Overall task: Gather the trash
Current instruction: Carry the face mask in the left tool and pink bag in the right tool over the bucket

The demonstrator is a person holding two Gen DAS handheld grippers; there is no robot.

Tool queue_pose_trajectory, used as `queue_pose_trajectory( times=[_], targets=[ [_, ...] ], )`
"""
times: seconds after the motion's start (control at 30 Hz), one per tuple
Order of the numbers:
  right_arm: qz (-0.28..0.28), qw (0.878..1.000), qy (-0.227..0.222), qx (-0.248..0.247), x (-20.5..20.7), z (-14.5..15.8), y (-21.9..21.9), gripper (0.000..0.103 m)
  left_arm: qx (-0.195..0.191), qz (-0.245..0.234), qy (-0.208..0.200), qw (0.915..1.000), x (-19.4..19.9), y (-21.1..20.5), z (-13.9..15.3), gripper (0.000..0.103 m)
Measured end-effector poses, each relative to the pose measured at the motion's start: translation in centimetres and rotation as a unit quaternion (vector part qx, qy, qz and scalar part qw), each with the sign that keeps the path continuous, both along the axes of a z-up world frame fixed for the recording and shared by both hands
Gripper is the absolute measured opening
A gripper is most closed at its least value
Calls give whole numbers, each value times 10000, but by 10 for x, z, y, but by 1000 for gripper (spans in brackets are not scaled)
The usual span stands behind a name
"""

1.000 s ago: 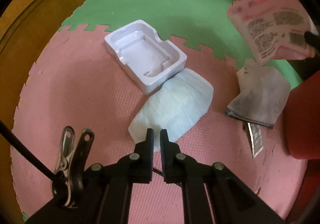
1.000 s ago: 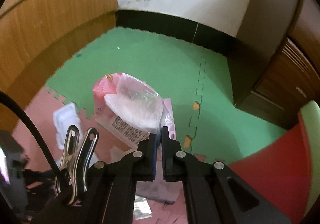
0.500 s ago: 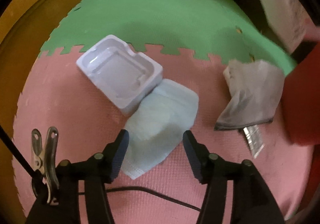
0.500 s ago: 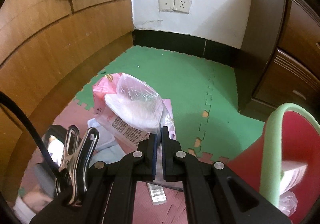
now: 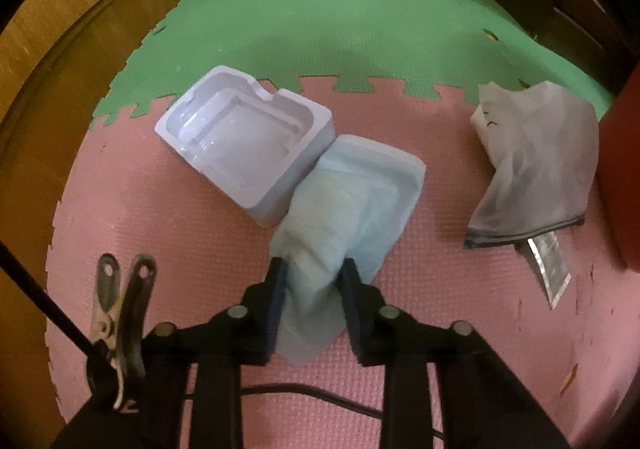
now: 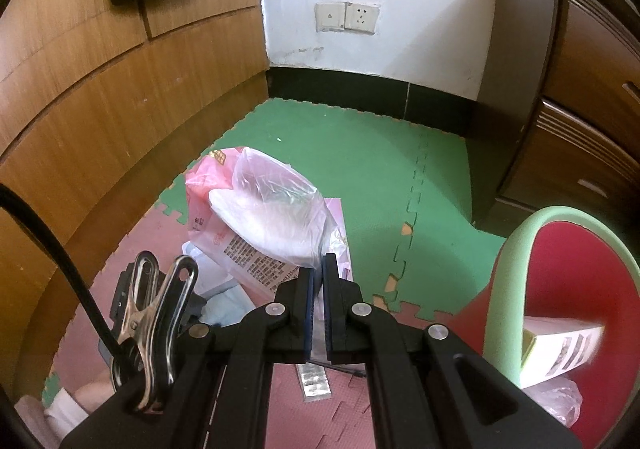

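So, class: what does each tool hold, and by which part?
The left tool pinches the blue cloth by its near end, having just closed on it. The right tool holds the clear bag and pink packet by their near edges.

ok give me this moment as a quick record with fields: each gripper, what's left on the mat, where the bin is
left gripper: jaws have just been closing around the pale blue soft cloth pad, bunching it
right gripper: shut on pink printed packet and clear plastic bag, lifted
still on mat: white moulded plastic tray, grey translucent pouch, silver foil strip
red bin with green rim: right of right gripper, trash inside
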State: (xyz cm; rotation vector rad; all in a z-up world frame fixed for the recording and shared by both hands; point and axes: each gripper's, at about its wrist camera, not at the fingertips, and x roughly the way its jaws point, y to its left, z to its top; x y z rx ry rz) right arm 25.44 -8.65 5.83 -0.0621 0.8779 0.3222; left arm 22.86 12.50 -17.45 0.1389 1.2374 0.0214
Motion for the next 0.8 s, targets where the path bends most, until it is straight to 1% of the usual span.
queue_pose_trajectory(
  times=[0.07, 0.17, 0.33, 0.63, 0.73, 0.8],
  targets=[
    [-2, 10000, 5, 38, -3, 2, -2, 5, -46, -42, 9, 10000, -3, 0, 3, 23],
    [-1, 9999, 20, 119, -7, 4, -8, 5, -214, -84, 16, 9997, -9, 2, 9, 21],
    [-37, 9992, 48, 385, -17, 11, -22, 5, -302, -97, -125, 9994, -22, -2, 32, 21],
    [-68, 9972, -150, 729, -46, 39, -56, 5, -404, 75, -527, 9978, -39, -12, 87, 21],
    [-109, 9962, -203, 837, -56, 48, -70, 5, -520, 167, -692, 9961, -48, -16, 109, 21],
    [-167, 9949, -245, 963, -63, 54, -80, 5, -528, 206, -842, 9948, -55, -21, 127, 21]
  ],
)
